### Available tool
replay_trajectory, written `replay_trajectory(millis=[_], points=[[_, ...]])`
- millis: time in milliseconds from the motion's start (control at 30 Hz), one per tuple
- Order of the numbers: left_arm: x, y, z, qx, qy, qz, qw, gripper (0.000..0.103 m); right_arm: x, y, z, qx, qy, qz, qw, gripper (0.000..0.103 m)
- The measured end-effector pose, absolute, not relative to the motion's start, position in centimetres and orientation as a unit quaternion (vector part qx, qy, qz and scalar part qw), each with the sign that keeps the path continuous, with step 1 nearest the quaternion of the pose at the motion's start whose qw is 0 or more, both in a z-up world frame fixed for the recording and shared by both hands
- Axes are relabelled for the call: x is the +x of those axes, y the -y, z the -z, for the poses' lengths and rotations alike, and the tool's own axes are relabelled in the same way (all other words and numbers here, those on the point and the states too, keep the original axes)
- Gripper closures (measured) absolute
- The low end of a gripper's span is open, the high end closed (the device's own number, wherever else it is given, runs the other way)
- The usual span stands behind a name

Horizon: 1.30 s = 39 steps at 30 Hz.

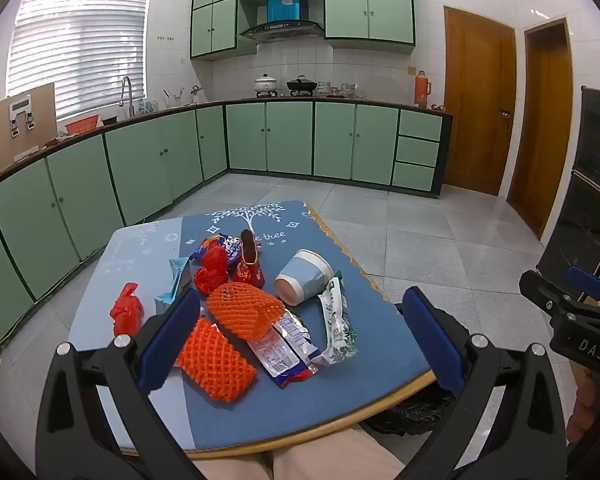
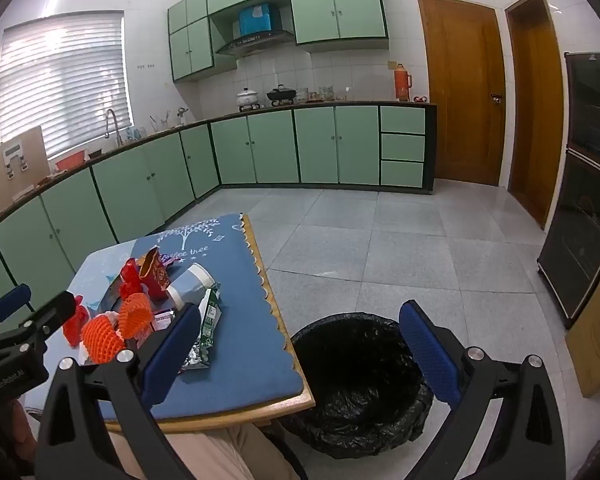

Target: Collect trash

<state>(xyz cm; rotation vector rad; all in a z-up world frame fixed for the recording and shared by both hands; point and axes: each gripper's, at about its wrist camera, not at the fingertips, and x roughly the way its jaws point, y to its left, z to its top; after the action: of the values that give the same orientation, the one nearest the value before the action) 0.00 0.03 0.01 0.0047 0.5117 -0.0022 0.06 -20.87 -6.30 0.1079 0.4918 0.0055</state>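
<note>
While both hover w/ jaws wide apart & empty, left gripper [image 1: 300, 336] sits over trash pile on surface [image 1: 372, 364]: orange foam nets [image 1: 244, 310], paper cup [image 1: 304, 276], wrappers. Right gripper [image 2: 300, 356] sits above black-lined bin [image 2: 360, 384] beside surface.

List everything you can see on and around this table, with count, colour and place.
foam fruit nets: two, orange, table front
crumpled wrappers: about three, red, table left
paper cup: one, blue and white, on its side, table right
snack wrappers: several, mixed colours, among the pile
table mat: one, blue
trash bin: one, black liner, floor right of table
left gripper: jaws open, empty
right gripper: jaws open, empty
</note>
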Motion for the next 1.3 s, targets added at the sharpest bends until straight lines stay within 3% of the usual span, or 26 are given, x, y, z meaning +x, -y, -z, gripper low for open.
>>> replay_trajectory(millis=[1300], points=[[-0.05,-0.02,-0.03,0.006,-0.251,-0.001,0.968,0.005,0.50,20.90,6.35,0.055,-0.246,-0.001,0.968,0.006]])
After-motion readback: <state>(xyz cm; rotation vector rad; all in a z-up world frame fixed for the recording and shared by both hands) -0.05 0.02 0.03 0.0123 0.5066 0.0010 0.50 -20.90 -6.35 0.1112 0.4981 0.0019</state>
